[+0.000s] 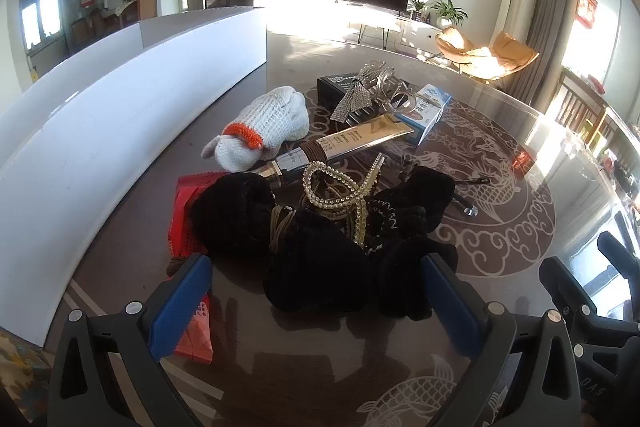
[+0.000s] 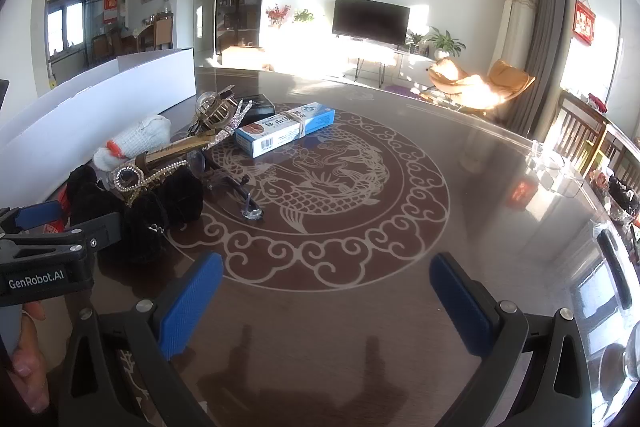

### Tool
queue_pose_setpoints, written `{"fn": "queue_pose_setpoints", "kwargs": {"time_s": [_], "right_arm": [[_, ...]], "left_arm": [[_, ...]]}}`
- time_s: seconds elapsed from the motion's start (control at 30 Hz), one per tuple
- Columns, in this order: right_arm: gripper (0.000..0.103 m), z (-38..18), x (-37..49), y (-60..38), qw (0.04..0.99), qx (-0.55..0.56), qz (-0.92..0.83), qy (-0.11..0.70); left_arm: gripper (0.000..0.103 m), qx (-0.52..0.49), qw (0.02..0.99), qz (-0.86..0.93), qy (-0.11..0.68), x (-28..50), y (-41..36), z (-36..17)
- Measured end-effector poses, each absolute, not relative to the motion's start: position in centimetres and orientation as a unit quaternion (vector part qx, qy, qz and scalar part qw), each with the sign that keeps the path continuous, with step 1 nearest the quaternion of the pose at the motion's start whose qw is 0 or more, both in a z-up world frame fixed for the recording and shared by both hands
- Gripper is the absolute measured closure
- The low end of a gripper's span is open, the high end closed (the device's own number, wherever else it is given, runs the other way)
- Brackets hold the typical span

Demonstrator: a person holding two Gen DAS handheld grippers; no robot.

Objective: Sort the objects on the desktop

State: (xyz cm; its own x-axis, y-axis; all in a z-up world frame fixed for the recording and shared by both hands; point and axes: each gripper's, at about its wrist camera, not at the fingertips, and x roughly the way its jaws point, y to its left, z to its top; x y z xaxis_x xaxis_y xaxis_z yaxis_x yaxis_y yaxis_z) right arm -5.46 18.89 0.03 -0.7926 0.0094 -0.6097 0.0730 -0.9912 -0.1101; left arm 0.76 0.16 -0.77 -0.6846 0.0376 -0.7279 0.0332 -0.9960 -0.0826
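A pile of objects lies on the dark table. In the left wrist view I see black velvet scrunchies (image 1: 320, 247), a rhinestone hair clip (image 1: 344, 191), a gold-and-silver tube (image 1: 340, 147), a white knitted glove with an orange band (image 1: 264, 127), a red packet (image 1: 188, 227), a blue-and-white box (image 1: 428, 111) and a black box (image 1: 340, 87). My left gripper (image 1: 316, 303) is open, its blue pads on either side of the near scrunchie. My right gripper (image 2: 326, 295) is open and empty over bare table, to the right of the pile (image 2: 152, 203). The blue-and-white box (image 2: 284, 129) shows there too.
A long white box wall (image 1: 100, 131) runs along the left of the pile. Glasses with clear lenses (image 2: 240, 195) lie beside the scrunchies. The table (image 2: 400, 227) has a carp pattern; its far right edge carries clutter. The left gripper's body (image 2: 52, 247) shows at the right view's left edge.
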Motion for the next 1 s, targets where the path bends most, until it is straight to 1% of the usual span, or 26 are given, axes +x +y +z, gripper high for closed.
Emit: {"fn": "queue_pose_setpoints", "kwargs": {"time_s": [0.33,0.57,0.7,0.9,1.0], "right_arm": [[0.0,-0.1,-5.8,18.8,0.029,0.33,-0.942,0.061],[0.0,-0.7,-6.5,19.1,0.048,0.354,-0.933,0.051],[0.0,-1.0,-6.9,19.2,0.053,0.366,-0.928,0.048],[0.0,-1.5,-7.3,18.4,0.057,0.381,-0.921,0.063],[0.0,-1.9,-7.6,18.1,0.059,0.391,-0.916,0.069]], "left_arm": [[0.0,-0.42,0.012,0.905,-0.063,0.4,-0.1,-1.4],[0.0,-0.429,0.009,0.902,-0.05,0.1,0.4,-2.1],[0.0,-0.457,0.026,0.889,-0.035,-1.6,1.1,-2.9],[0.0,-0.461,0.028,0.887,0.001,-4.4,1.8,-3.3],[0.0,-0.46,0.028,0.888,0.003,-6.3,1.6,-3.3]]}}
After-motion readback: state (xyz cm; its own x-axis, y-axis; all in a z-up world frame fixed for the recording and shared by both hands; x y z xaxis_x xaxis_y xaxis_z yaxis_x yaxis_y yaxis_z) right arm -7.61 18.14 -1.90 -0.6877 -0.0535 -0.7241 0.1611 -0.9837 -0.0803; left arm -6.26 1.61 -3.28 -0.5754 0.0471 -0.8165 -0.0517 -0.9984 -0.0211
